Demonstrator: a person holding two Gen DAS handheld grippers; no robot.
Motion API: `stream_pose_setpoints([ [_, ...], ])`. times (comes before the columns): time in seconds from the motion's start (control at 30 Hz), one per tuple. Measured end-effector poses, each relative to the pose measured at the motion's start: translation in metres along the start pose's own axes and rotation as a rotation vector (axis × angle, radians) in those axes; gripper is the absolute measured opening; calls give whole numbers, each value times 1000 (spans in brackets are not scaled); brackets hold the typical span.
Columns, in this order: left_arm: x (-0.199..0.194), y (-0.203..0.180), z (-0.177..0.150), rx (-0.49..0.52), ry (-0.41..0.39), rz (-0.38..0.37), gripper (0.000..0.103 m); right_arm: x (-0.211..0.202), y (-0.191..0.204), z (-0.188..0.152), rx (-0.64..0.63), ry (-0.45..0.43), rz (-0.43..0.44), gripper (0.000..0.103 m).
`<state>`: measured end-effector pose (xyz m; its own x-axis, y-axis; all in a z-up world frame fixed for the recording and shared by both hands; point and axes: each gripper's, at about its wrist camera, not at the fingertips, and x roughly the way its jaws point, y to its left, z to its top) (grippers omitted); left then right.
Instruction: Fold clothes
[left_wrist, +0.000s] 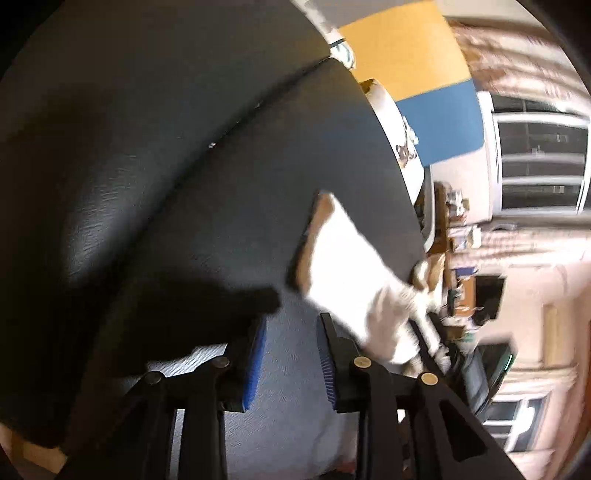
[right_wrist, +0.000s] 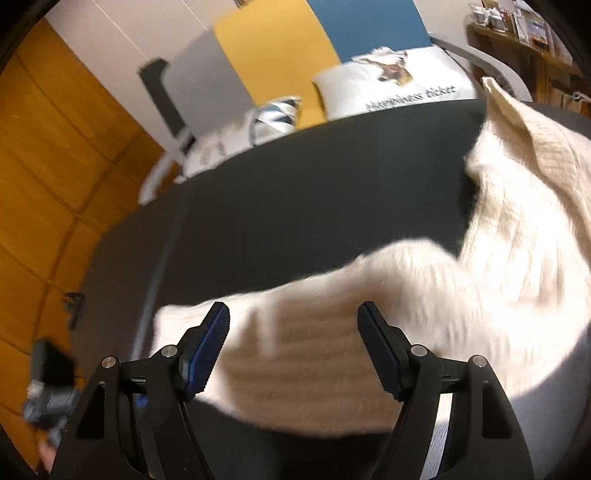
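A cream knit sweater (right_wrist: 498, 236) lies rumpled on a dark mat (right_wrist: 314, 184), one corner standing up at the right. Its near ribbed part spreads under my right gripper (right_wrist: 295, 325), which hovers open just over it, blue pads (right_wrist: 210, 343) on either side of the fabric without touching. The left wrist view is tilted and blurred. There the sweater (left_wrist: 347, 266) shows as a white patch to the right of my left gripper (left_wrist: 291, 354). That gripper is open and holds nothing, with only the sunlit mat (left_wrist: 166, 166) showing between its pads.
White printed pillows (right_wrist: 399, 81) and a striped cushion (right_wrist: 277, 114) sit beyond the mat's far edge, against yellow and blue wall panels (right_wrist: 280, 48). Orange wooden floor (right_wrist: 44, 166) lies to the left. A cluttered shelf (right_wrist: 517, 29) stands at the far right, and a window (left_wrist: 539, 158) shows in the left wrist view.
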<state>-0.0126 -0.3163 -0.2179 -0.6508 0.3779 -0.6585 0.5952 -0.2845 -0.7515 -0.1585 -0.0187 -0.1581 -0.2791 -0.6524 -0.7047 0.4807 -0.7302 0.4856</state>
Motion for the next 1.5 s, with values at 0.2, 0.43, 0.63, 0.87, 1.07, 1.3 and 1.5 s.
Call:
stream_pose_setpoints([
  [0.2,28,-13,8,-78,4,-32,29,-24,-16,-37,36,-11,-2,75],
  [0.43,52,-13,3,-223,-3,-127,30,-41,-20,-59,73,-33,21,75],
  [0.63,64,-28,-1,-127,-87,-59,6,-70,-24,-75,78,-60,-15,75],
  [0.87,38,-65,4,54,-198,-6,5,-125,-43,-97,90,-101,-117,75],
  [1.07,-35,-109,22,264,-344,21,5,-154,-64,-104,137,-162,-169,75],
  [1.3,-59,-44,18,228,-333,130,5,-166,-88,-118,154,-144,-242,75],
  [1.5,-32,-23,-2,234,-281,181,5,-163,-93,-88,5,-82,-443,75],
])
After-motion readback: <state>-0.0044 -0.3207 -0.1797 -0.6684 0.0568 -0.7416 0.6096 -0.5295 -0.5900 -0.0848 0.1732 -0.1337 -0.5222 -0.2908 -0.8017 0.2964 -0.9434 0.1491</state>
